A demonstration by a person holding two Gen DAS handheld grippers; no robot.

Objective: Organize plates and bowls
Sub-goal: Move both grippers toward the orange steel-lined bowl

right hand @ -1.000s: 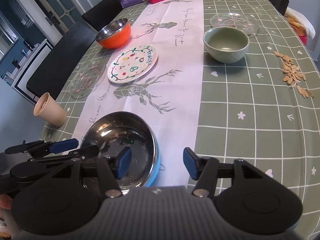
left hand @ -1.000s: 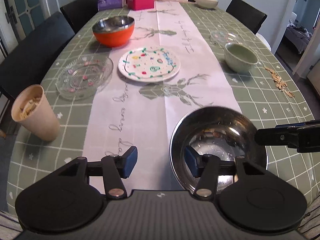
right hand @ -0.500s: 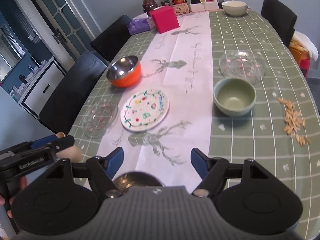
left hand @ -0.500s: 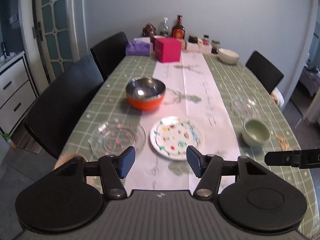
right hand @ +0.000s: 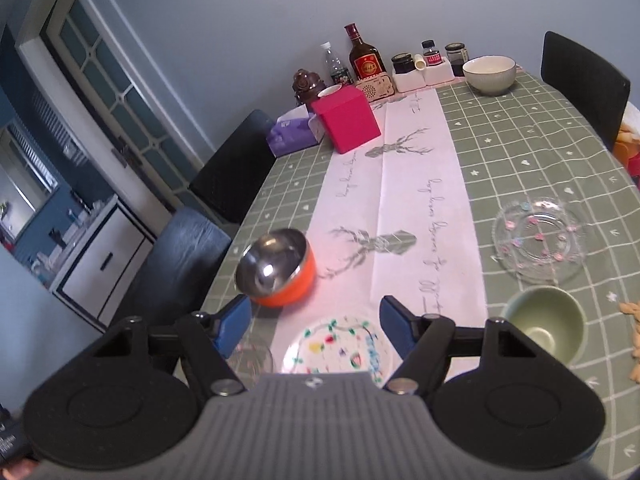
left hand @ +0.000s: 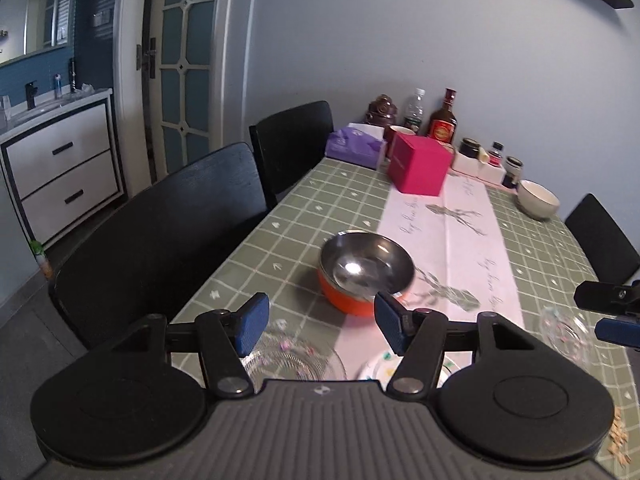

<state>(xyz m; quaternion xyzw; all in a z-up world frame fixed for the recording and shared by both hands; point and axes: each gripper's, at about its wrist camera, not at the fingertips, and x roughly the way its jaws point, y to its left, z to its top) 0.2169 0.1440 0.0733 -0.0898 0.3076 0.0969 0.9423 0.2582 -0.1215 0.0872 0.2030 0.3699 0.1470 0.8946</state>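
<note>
Hovering above the near end of the desk [right hand: 540, 152] with the left claw [left hand: 316, 320] spread wide and gripping nothing, only air and tablecloth between the blue pads. Same for the right claw [right hand: 316, 324]: released, empty, angled down toward the crockery. Probably held open like this to be ready for the next pick rather than to carry anything.

Looking over what remains to sort: orange bowl [right hand: 276, 272] with a steel lining, upright near the left edge of the desk beside the pale runner [right hand: 404, 184]; painted plate [right hand: 338, 346] flat on the runner just ahead of the right claw; near glass plate [left hand: 292, 360] flat to the left of it, partly hidden behind the left claw; far glass plate [right hand: 538, 238] flat on the right side; green bowl [right hand: 544, 326] upright just in front of that plate; white bowl [right hand: 488, 70] upright at the far end, close to the jars and bottles. All apart from one another, none stacked, so grouping seemingly far from complete.

Judging from the spread, likely best to start on the closest pieces, the painted plate or the near glass plate. Thin flat rims, so a low, edge-on approach likely needed.
</note>
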